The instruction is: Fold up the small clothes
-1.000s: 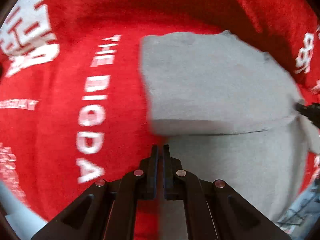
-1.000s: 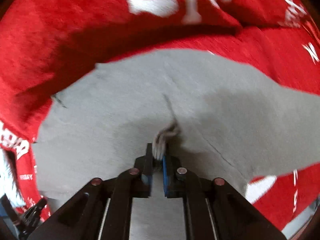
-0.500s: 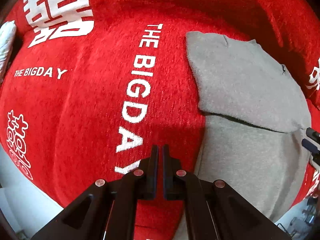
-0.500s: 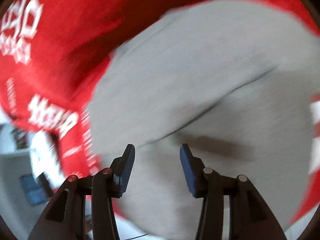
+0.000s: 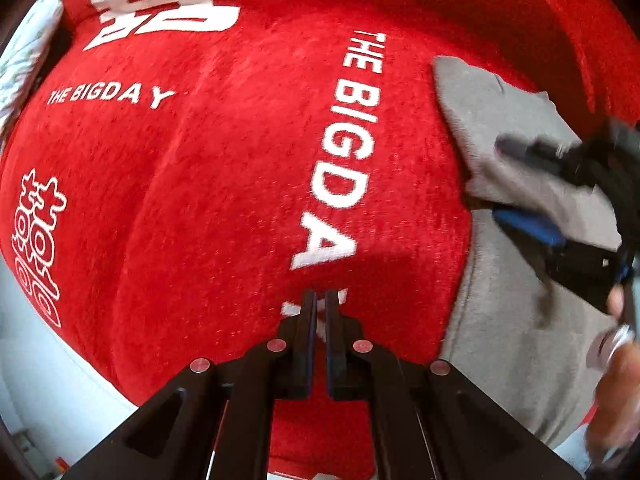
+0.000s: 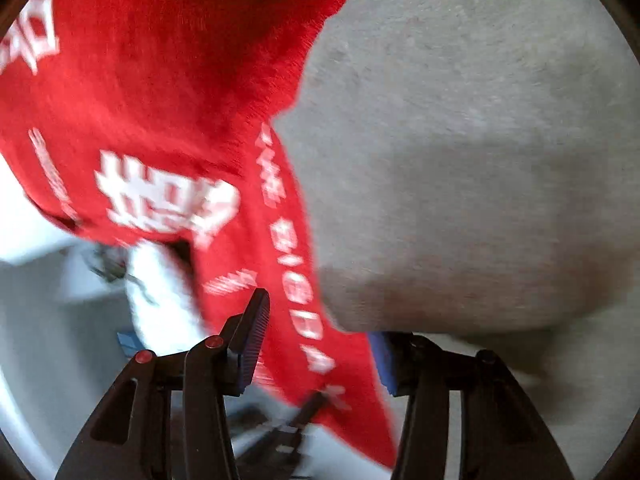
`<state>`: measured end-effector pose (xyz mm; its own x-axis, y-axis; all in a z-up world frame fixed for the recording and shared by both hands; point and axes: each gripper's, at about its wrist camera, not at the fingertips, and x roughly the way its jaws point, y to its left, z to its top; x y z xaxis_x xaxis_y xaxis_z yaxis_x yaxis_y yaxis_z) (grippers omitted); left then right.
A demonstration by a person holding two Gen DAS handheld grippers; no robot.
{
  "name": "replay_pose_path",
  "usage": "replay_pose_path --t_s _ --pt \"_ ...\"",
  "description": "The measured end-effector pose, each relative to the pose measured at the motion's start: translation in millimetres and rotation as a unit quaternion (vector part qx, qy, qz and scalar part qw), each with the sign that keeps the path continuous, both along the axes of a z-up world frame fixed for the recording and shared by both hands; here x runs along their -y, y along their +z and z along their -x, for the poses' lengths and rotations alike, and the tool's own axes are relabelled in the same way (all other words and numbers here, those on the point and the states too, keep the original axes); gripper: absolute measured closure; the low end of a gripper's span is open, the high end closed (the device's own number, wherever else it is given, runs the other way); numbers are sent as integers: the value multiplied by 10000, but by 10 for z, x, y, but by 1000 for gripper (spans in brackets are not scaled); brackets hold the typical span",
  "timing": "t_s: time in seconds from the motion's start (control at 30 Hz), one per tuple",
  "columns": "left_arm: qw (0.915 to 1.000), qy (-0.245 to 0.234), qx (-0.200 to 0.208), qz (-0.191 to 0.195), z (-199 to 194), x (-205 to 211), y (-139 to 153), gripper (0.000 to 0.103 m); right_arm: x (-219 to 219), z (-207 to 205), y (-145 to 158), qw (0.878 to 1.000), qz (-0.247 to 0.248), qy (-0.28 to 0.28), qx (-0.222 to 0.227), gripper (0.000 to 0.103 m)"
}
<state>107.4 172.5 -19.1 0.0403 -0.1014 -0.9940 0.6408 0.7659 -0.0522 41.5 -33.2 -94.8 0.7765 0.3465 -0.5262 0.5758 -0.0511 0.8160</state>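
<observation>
A grey garment (image 5: 516,320) lies folded over itself on a red blanket (image 5: 200,184), at the right of the left wrist view. It fills the right of the right wrist view (image 6: 480,160). My left gripper (image 5: 319,300) is shut and empty, over the red blanket left of the garment. My right gripper (image 6: 320,328) is open, low over the garment's folded left edge; its right finger sits under or against the fold. It also shows blurred in the left wrist view (image 5: 532,188), open above the fold.
The red blanket has white lettering (image 5: 344,152) and drapes over a table edge; white floor (image 5: 36,368) lies beyond it. A white patterned cloth (image 5: 28,52) sits at the far left. A hand (image 5: 616,392) shows at the right edge.
The right gripper let go of the garment corner, opened, and swung across to the folded left edge. The left gripper stayed shut and drew back left, off the garment.
</observation>
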Motion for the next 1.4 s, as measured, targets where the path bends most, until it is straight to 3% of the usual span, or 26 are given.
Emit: replay_pose_path --t_s 0.1,0.23,0.43,0.67,0.77,0.8,0.83,0.87,1.0,1.17,1.4 --pt "9999 100 -20 40 -55 -79 5 98 13 -54 -94 9986 -447 -169 214 49" --pt "9998 184 -40 16 -128 -116 -16 98 -155 -184 -224 9978 -537 376 -117 49" --pt "9998 44 197 -20 -128 13 74 98 -424 -258 -9 9911 62 1303 -251 49" --pt "9992 -142 273 243 -58 391 211 98 -85 603 313 9841 879 1209 -960 49" --pt "9988 -279 207 331 36 573 218 98 90 965 408 9813 1104 955 -1258 41" --pt "9987 -330 201 331 89 627 214 88 133 1070 431 9810 1132 869 -1315 38" --pt "9986 -365 196 325 137 664 220 20 174 1156 442 9807 1153 780 -1374 37" --pt "9985 -426 213 274 198 747 221 3 224 1291 463 9801 1181 675 -1447 37" --pt "9952 -809 446 311 430 1045 229 0 350 1669 501 9784 1261 422 -1581 27" --pt "9923 -1028 635 263 633 1432 232 0 490 2123 548 9755 1315 110 -1760 26" --pt "9882 -1512 244 -83 975 1910 14 0 736 2904 566 9697 1316 -437 -2009 25"
